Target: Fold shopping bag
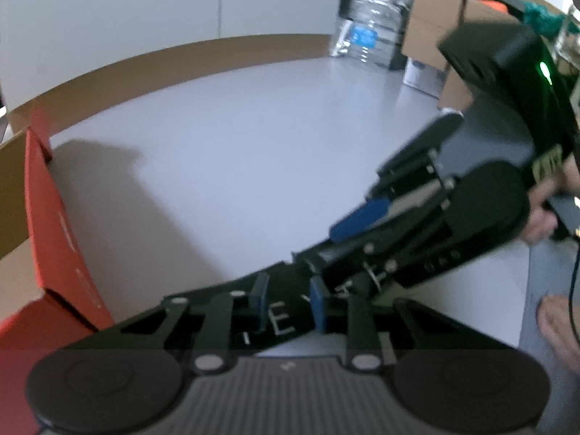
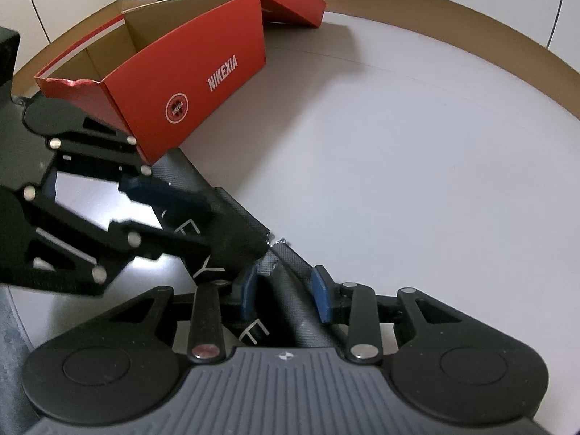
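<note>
The shopping bag (image 2: 235, 217) is black woven fabric with white letters, lying folded into a narrow strip on the grey table. In the right wrist view my right gripper (image 2: 286, 293) is open, its blue pads either side of the bag's rolled end. My left gripper (image 2: 177, 217) comes in from the left, its fingers astride the bag's middle. In the left wrist view my left gripper (image 1: 290, 304) is open around the lettered bag (image 1: 281, 322), and the right gripper (image 1: 348, 239) reaches in from the right with jaws apart.
An open red NIKEXIA shoebox (image 2: 188, 69) stands at the table's left, its lid (image 2: 290, 3) behind it; it also shows in the left wrist view (image 1: 58, 239). A large water bottle (image 1: 373, 21) and cardboard boxes (image 1: 435, 18) stand at the far right. The grey table (image 2: 417, 181) has a brown rim.
</note>
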### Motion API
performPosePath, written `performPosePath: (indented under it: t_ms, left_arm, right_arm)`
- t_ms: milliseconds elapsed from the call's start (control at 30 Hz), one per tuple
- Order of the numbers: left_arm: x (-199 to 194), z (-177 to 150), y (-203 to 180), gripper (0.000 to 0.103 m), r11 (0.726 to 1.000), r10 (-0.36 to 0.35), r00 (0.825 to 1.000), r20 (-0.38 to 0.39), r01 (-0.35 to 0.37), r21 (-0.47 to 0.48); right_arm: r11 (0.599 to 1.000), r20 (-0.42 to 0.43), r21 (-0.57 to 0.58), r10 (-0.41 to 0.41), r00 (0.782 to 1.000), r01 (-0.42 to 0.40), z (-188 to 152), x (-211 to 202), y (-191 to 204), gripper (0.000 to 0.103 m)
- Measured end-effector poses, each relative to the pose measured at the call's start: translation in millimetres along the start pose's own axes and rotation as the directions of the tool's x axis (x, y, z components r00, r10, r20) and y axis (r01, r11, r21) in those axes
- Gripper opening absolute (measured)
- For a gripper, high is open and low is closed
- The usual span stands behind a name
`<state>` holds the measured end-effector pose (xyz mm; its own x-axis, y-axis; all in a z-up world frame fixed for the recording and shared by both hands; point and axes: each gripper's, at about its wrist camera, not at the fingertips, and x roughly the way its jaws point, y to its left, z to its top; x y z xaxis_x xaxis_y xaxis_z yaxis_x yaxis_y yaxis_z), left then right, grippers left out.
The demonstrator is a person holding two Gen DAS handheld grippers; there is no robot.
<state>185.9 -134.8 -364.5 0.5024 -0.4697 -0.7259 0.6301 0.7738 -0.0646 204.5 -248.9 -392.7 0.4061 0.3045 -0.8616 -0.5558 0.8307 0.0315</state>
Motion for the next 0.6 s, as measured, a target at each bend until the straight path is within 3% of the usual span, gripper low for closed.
performPosePath:
  t_ms: [333, 433, 600]
  left_arm:
    - [-5.5, -8.8, 10.3, 0.025, 1.0, -0.002, 1.0, 0.015, 0.002, 0.019]
    - [-6.1, -10.5, 12.5, 0.025, 1.0, -0.009, 1.0, 0.02, 0.009, 0.009]
    - [-8.4, -12.0, 15.4, 0.025, 1.0, -0.02, 1.0, 0.022, 0.02, -0.003]
  right_arm:
    - [1.0, 0.031, -0.015, -0.014, 0.999, 0.015, 3.7, -14.6, 2.5, 0.034]
    - [0.997, 0.055, -0.076, 0.005, 0.998, -0.001, 3.8, -28.9, 8.9, 0.036]
    - [0.979, 0.019, -0.202, -0.007, 1.0, 0.011, -7.6, -28.5, 29.6, 0.042]
